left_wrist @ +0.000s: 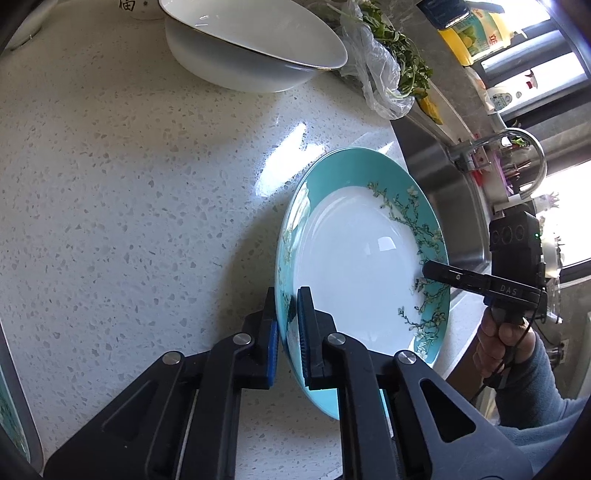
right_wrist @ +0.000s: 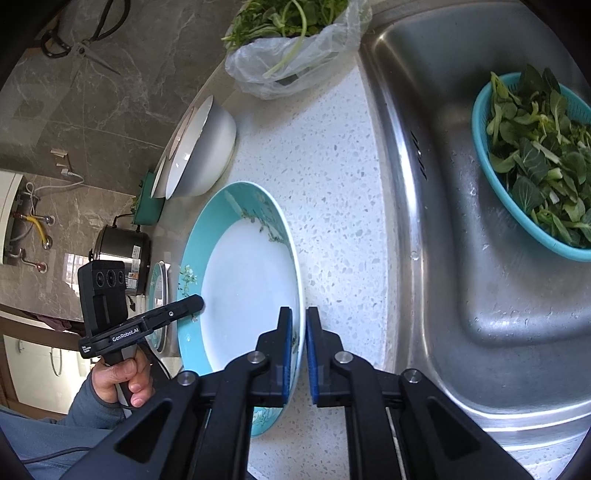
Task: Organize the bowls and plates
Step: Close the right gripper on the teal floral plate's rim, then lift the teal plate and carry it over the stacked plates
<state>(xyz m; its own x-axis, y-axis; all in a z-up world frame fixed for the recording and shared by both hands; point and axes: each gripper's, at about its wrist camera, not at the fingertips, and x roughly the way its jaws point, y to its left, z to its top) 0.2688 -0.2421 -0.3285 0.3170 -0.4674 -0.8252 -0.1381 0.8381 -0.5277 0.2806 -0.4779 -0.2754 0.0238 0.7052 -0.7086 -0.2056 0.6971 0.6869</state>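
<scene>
Both jaws clamp teal plate (left_wrist: 364,258) rims — sink (right_wrist: 461,221) edge beside

The right gripper (left_wrist: 428,268), seen from the left wrist camera, carries the raised letters "DAS" on the side of its black body. The left gripper (right_wrist: 197,303), seen from the right wrist camera, bears the white wording "GenRobot.AI" along its side. A white bowl (left_wrist: 135,8) at the top edge shows part of a dark painted character, cut off. The yellow-labelled bottle (left_wrist: 474,31) has print too blurred to read.
</scene>
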